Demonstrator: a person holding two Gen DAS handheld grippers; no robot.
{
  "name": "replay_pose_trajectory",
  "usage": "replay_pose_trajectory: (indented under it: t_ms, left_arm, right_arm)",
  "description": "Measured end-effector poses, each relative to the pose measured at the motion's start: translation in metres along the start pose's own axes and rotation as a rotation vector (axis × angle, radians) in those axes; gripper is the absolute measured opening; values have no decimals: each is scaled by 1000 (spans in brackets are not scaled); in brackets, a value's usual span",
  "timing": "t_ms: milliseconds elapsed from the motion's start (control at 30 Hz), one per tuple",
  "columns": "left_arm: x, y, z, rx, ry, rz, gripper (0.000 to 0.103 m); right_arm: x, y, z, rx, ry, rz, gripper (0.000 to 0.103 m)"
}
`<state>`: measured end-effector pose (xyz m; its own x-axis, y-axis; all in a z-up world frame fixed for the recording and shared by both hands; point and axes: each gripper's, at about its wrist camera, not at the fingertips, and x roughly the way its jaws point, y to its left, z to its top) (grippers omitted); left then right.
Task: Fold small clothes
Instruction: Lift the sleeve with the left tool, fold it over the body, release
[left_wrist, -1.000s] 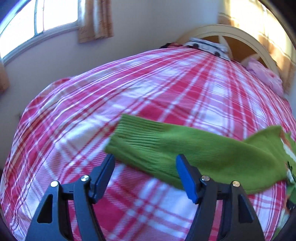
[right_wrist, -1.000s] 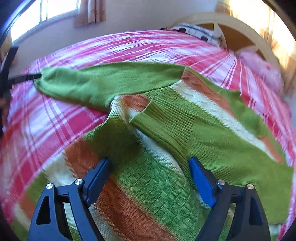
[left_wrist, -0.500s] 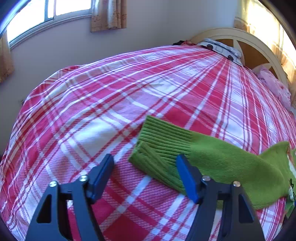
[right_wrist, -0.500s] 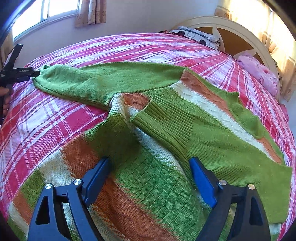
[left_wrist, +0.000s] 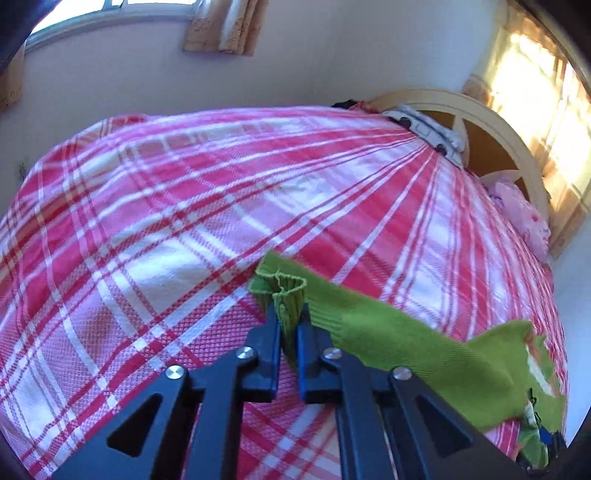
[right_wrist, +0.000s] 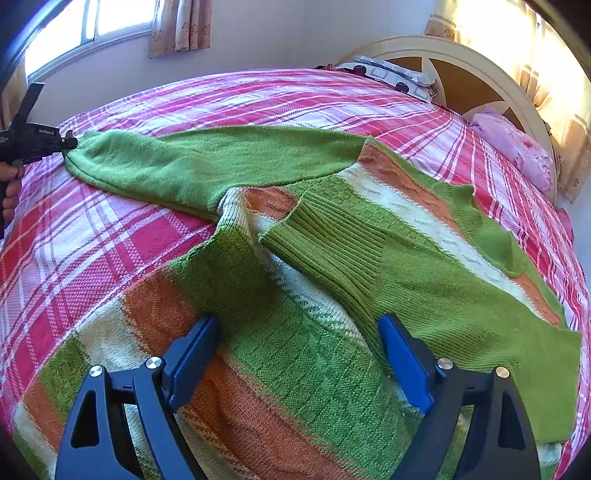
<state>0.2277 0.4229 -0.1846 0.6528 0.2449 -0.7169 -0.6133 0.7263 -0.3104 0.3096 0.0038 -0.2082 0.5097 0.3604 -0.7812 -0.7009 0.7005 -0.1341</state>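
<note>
Knitted green, orange and cream sweater (right_wrist: 332, 280) lies spread on the plaid bed (right_wrist: 110, 251), one sleeve (left_wrist: 406, 343) stretched out to the side.
Soft, limp and fairly thick, it should drape and sag when lifted; the ribbed cuff (left_wrist: 286, 291) looks like a firm hold. The left gripper (left_wrist: 289, 325) pinches that cuff with jaws nearly together; the right gripper (right_wrist: 297, 354) hovers wide apart over the body, holding nothing.

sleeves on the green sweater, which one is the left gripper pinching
The sleeve stretched out across the plaid bedspread: the left gripper is shut on its ribbed cuff. The other sleeve lies folded over the sweater body, untouched.
</note>
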Motion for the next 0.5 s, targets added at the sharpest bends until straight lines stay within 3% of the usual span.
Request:
replay_pose_trajectory:
  t_ms: [133,267,500]
  left_arm:
    - [-22,-15,4,23,-38,-51,7]
    - [-46,-37,16,35,-85,-114,7]
    - [-89,-109,34,80,-159,-283,7]
  right_arm:
    - [-9,-9,1,49,-25,46,88]
    - [-42,-27,3,138,-134,87,88]
    - [-106,-65,-3,262,-277,94,88]
